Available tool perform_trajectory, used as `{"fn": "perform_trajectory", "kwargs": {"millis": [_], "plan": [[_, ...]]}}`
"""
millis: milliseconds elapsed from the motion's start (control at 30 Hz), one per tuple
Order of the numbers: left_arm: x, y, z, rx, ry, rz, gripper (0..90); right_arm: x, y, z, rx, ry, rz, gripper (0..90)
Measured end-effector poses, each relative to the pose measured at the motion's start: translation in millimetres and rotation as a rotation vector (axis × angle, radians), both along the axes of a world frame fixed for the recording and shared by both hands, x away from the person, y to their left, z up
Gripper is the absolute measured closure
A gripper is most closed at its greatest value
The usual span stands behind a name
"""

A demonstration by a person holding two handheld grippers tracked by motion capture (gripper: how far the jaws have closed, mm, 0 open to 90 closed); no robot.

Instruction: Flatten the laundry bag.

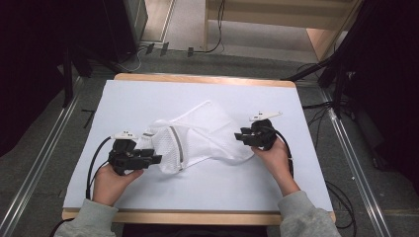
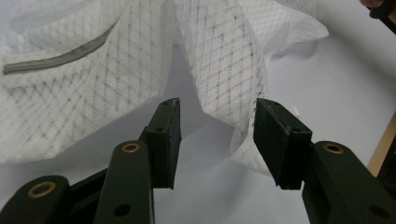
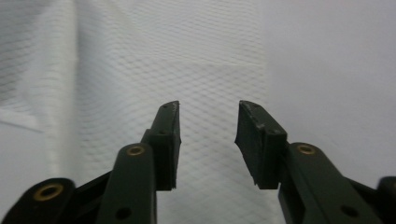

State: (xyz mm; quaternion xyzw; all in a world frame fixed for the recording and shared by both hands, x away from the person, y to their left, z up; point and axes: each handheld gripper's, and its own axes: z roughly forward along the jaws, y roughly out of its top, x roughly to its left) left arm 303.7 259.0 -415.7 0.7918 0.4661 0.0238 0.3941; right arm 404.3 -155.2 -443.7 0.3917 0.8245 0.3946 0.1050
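Crumpled white mesh bag (image 1: 197,138) — grey zip (image 1: 176,145)

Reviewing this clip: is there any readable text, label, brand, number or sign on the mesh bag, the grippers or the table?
None readable.
White mesh laundry bag with grey zipper: no print or tag visible.
Black left gripper and black right gripper: bare pads, no markings.
White table top: blank.
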Motion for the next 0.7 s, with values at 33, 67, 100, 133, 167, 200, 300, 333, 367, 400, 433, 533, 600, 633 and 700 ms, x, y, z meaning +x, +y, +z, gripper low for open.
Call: {"fn": "perform_trajectory", "kwargs": {"millis": [33, 67, 100, 133, 167, 200, 300, 333, 367, 400, 433, 533, 600, 633, 700], "plan": [[0.5, -2.2, -1.3, 0.004, 0.002, -0.001, 52.3, 3.5, -1.9, -2.0, 0.000, 0.001, -0.009, 58.2], [1.3, -5.0, -2.9, 0.013, -0.001, -0.006, 52.2, 7.6, -3.8, -4.1, -0.003, 0.012, -0.029, 55.6], [2.3, -7.0, -3.9, 0.021, -0.001, -0.010, 52.1, 12.4, -6.3, -7.7, 0.000, 0.005, -0.044, 54.4], [3.5, -8.5, -5.0, 0.026, 0.001, -0.011, 52.2, 15.5, -7.7, -10.6, 0.006, 0.009, -0.055, 54.5], [5.6, -9.8, -7.0, 0.026, 0.005, -0.012, 52.3, 18.5, -8.7, -13.4, 0.006, 0.020, -0.070, 54.5], [6.7, -10.9, -8.5, 0.022, 0.010, -0.008, 52.8, 22.7, -9.2, -16.4, -0.010, 0.029, -0.076, 54.1], [10.6, -13.7, -13.0, 0.026, 0.026, -0.017, 55.8, 29.0, -9.0, -21.3, -0.042, 0.033, -0.090, 52.9], [11.4, -14.5, -14.0, 0.025, 0.028, -0.018, 59.5, 31.3, -9.1, -23.2, -0.043, 0.034, -0.090, 53.4], [12.4, -15.1, -15.0, 0.019, 0.031, -0.023, 63.9, 33.0, -8.6, -25.3, -0.040, 0.040, -0.089, 53.7], [12.8, -15.6, -15.6, 0.009, 0.033, -0.024, 66.9, 34.6, -6.7, -27.6, -0.056, 0.049, -0.086, 53.6], [13.3, -15.6, -15.8, 0.006, 0.037, -0.033, 72.6, 34.7, -5.4, -28.6, -0.066, 0.042, -0.079, 54.9], [14.2, -16.5, -17.3, 0.013, 0.044, -0.054, 82.0, 33.5, -1.0, -28.9, -0.097, 0.011, -0.077, 62.2], [15.2, -15.5, -17.9, 0.016, 0.054, -0.062, 87.1, 31.8, 1.7, -28.6, -0.105, 0.009, -0.083, 66.7], [15.6, -14.5, -17.8, 0.010, 0.058, -0.057, 88.6, 32.0, 2.0, -28.8, -0.107, 0.003, -0.083, 68.0], [16.8, -10.6, -17.0, 0.007, 0.065, -0.054, 89.8, 30.5, 3.0, -28.2, -0.104, 0.012, -0.074, 75.0]]}}
